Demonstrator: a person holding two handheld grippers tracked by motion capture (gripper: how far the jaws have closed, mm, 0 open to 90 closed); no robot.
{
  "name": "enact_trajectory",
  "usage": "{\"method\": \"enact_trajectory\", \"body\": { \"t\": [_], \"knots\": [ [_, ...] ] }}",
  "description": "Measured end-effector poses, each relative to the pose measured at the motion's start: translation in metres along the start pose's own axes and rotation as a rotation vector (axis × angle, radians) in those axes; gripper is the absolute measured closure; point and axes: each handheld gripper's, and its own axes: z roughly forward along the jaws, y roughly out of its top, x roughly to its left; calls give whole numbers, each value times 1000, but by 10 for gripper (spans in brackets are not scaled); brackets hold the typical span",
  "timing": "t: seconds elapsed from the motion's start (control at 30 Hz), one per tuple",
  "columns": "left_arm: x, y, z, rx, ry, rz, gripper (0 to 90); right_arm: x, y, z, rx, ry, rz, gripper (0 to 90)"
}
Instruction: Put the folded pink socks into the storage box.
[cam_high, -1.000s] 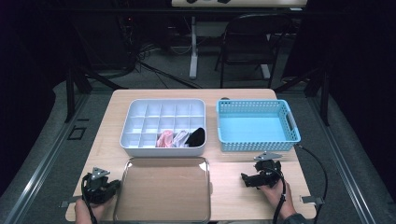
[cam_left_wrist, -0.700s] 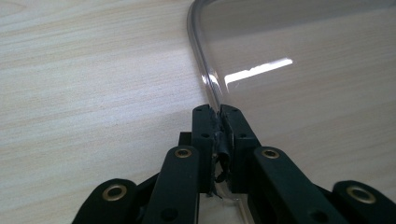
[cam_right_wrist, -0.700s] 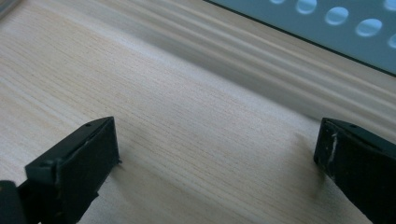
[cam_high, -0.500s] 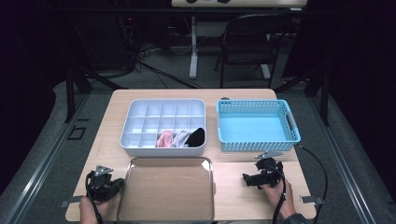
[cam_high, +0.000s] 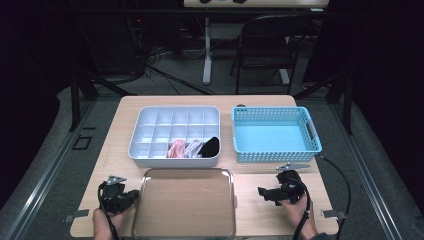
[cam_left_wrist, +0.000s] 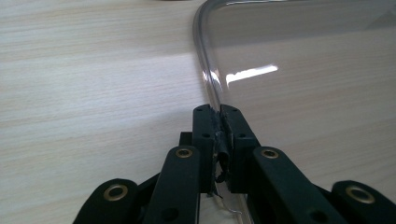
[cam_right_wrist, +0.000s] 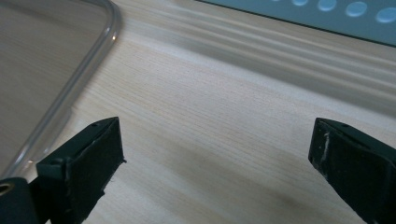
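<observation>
A clear lid (cam_high: 184, 202) with a rounded rim lies flat on the near middle of the wooden surface (cam_high: 255, 210), just in front of the white compartment box (cam_high: 175, 131). Its left edge sits between the jaws of the left gripper (cam_high: 131, 195). In the left gripper view the two black jaws stand pressed together with the lid's (cam_left_wrist: 299, 84) raised rim pinched between their pads, at the straight stretch just below the rounded corner. The left hand (cam_high: 107, 220) holds that gripper low at the near left edge of the surface.

The right gripper (cam_high: 264, 192) rests near the lid's right edge, apart from it, and points toward it. In the right gripper view its jaws stand wide apart with bare wood between them; the lid's (cam_right_wrist: 51, 70) curved corner lies just beyond the left jaw, not touching it. The right hand (cam_high: 295, 207) holds this gripper, and a black cable (cam_high: 342, 185) loops away from it to the right.

Behind the lid, the white compartment box holds a few pieces of cloth in its front row: a pink one (cam_high: 176, 148), a pale grey one (cam_high: 194, 147) and a black one (cam_high: 211, 146). To the box's right, just beside it, stands a blue perforated basket (cam_high: 310, 131). A dark folding chair (cam_high: 265, 50) stands on the floor beyond the surface.
</observation>
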Motion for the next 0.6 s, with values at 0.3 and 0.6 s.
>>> {"method": "enact_trajectory", "body": {
  "t": [0.3,0.6],
  "knots": [
    [-24,5,10,-7,-22,27,856,17,0,3,22,74,9,113],
    [-33,8,15,-12,-58,-10,865,26,0,11,63,76,-16,144]
  ]
}}
